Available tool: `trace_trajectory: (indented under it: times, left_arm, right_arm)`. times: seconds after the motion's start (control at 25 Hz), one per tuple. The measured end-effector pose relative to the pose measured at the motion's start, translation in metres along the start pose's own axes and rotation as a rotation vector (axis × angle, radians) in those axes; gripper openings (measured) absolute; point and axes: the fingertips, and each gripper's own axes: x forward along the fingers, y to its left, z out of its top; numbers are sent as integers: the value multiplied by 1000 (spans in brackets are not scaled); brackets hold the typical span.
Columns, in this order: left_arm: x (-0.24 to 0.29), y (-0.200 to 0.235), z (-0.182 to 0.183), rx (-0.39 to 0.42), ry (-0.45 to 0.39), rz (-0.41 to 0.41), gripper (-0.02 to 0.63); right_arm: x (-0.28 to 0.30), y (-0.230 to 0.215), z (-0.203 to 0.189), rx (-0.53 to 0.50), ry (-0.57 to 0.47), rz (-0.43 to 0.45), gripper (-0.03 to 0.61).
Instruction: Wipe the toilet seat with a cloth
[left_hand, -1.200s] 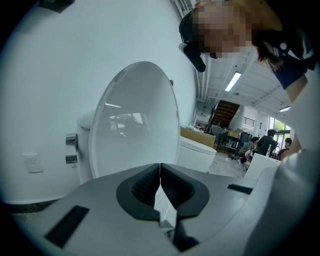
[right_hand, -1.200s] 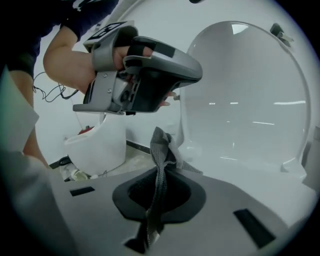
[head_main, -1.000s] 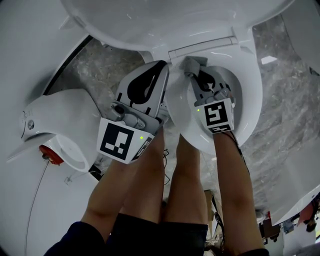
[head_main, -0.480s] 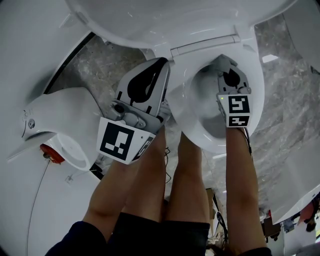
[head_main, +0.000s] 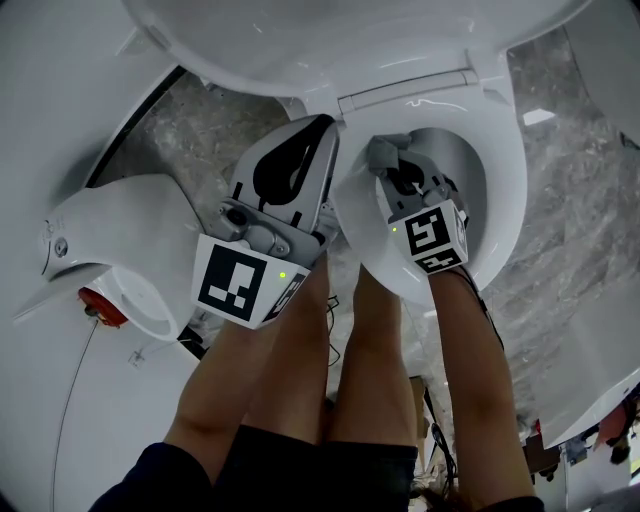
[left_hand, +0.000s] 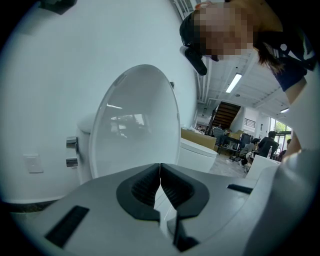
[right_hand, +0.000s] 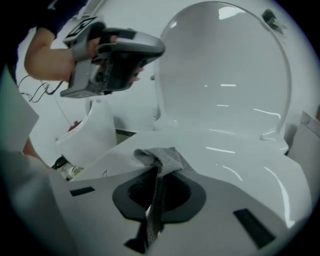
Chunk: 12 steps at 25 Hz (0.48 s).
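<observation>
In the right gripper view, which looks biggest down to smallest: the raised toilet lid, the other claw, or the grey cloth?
1. raised toilet lid, by far
2. left claw
3. grey cloth, smallest, even though it sits closest to the camera

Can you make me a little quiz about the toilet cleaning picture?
1. Fill in: the left gripper has its jaws ____ and holds nothing.
2. Which one holds the cloth? A) left gripper B) right gripper C) both
3. True or false: the lid is down over the seat.

Key:
1. shut
2. B
3. False. The lid stands up.
</observation>
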Motion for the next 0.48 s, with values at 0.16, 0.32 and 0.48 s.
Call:
trace_trajectory:
  times: [0.16,0.32,0.48]
  left_arm:
    - [1,-2,1,-5,-4,4,21]
    - [1,-2,4,-2,-5,1,21]
    - [-1,5,6,-5,-13,14,21]
  right_arm:
    - [-11,-65,-1,50,40,-208,29]
    - [-46,-112,-33,150,116,-396,28]
    - [-40,-109,-29,188,68,-364,28]
